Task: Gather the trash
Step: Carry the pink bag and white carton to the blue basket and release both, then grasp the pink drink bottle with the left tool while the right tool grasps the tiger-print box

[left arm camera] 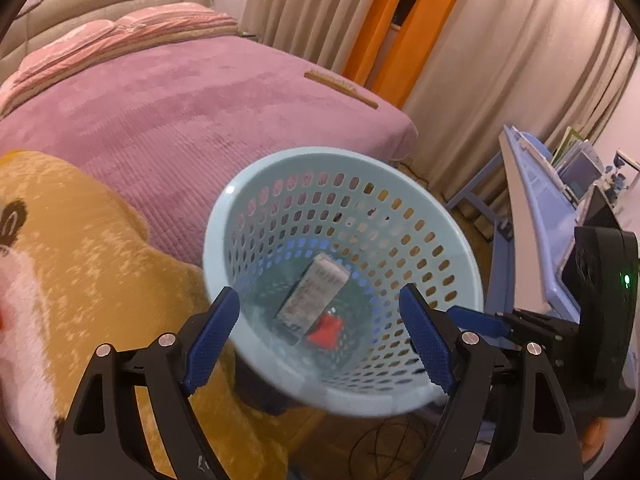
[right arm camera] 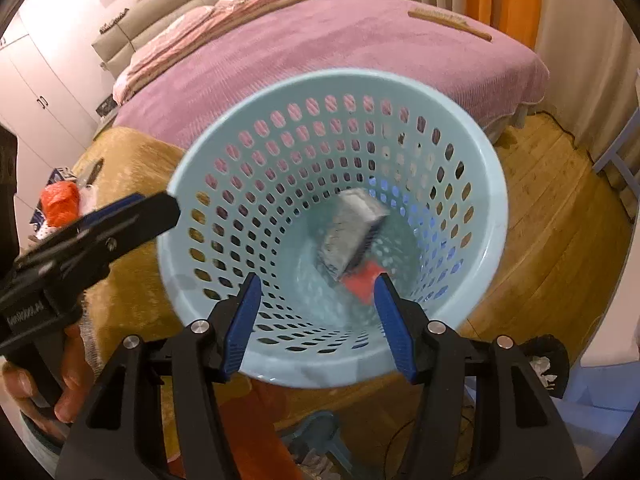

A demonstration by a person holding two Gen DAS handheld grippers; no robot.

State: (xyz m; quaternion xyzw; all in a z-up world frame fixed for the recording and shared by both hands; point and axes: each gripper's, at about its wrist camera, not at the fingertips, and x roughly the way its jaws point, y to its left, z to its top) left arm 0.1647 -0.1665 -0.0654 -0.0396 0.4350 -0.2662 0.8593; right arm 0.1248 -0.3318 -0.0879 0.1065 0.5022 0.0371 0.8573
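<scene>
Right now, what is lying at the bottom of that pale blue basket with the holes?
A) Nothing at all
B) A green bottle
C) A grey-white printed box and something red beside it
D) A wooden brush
C: down inside the basket a grey-white printed box lies on the bottom with a red piece next to it; both wrist views show the pair.

basket [right arm camera: 224, 128] mouth open, box [right arm camera: 352, 236] and red scrap [right arm camera: 362, 280] covering bottom

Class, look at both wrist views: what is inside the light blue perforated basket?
Inside the basket lie a grey-white printed box and a red piece, partly under the box. Anything beneath them is hidden.
</scene>
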